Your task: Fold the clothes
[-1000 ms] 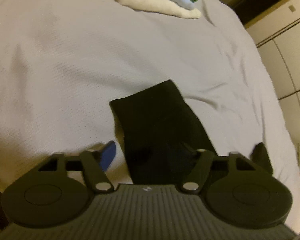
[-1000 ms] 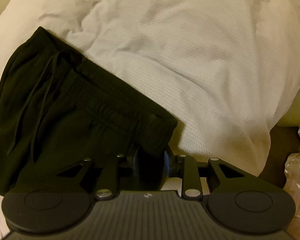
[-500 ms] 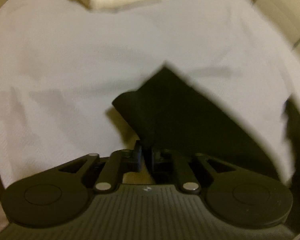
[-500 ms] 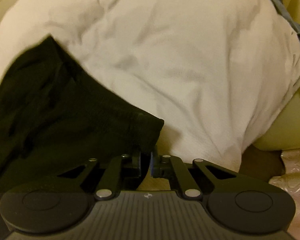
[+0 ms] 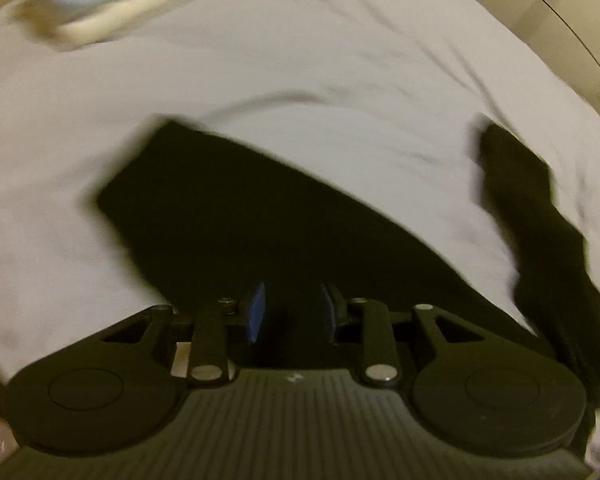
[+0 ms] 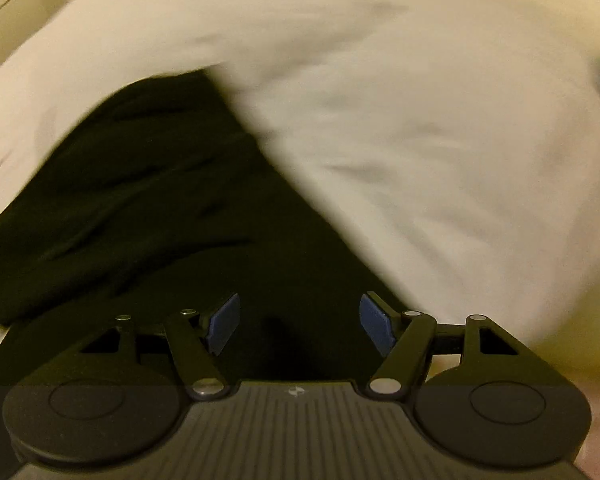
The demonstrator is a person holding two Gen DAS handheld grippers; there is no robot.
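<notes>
Lying on the white bedsheet (image 5: 300,60) are the black shorts (image 5: 228,216), spread across the lower middle of the left view w/ a second dark part reaching up at the right edge. L tool (image 5: 292,312) is pointing down over the shorts, its jaws opening, blue pads a little apart; black fabric is showing in the gap beneath them, but the pads aren't pressing on it. R tool (image 6: 299,326) is also pointing down, jaws opening & standing wide; fabric is lying below the gap, nothing pinched. In the right view the shorts (image 6: 140,200) are filling the left & centre, creased, w/ sheet (image 6: 440,140) to the right. A stack of folded clothes (image 5: 100,4) is sitting far off at top left of the left view, blurred. Both views are smeared by motion.
</notes>
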